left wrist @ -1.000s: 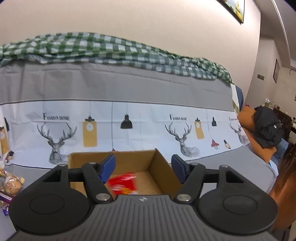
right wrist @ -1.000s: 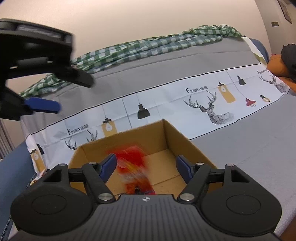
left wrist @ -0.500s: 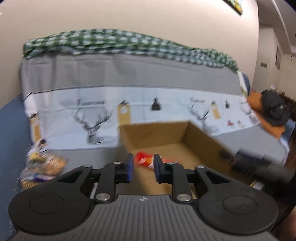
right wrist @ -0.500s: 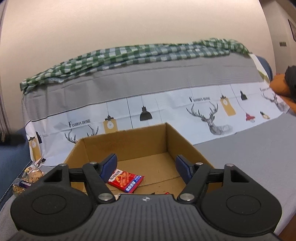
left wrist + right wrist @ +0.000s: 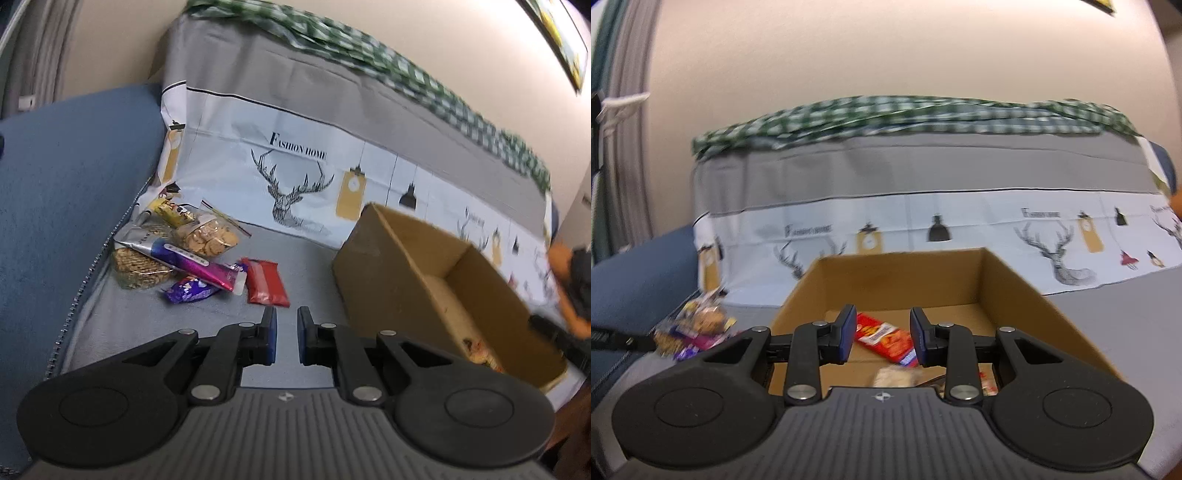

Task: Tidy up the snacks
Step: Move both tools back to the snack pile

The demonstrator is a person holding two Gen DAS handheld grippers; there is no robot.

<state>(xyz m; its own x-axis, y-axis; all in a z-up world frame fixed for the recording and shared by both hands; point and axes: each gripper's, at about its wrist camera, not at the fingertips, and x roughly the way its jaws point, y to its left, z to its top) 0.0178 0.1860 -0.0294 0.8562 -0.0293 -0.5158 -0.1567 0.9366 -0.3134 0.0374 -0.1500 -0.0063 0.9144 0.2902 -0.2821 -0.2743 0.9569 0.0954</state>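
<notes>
The snack pile (image 5: 184, 251) lies on the grey sofa seat (image 5: 258, 306), just ahead of the left gripper (image 5: 284, 325), narrowed and empty; right gripper (image 5: 882, 332), closing empty, hangs over the cardboard box (image 5: 1015, 288)

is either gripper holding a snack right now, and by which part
Neither. The left gripper is shut on nothing near the red packet; the right gripper, jaws just closing, is empty over the cardboard box.

A home living room: a sofa (image 5: 92, 177) draped in a grey cover (image 5: 923, 170) printed with deer and lamps, a green checked blanket (image 5: 905, 114) along its back, and a framed picture (image 5: 565, 40) on the wall.
</notes>
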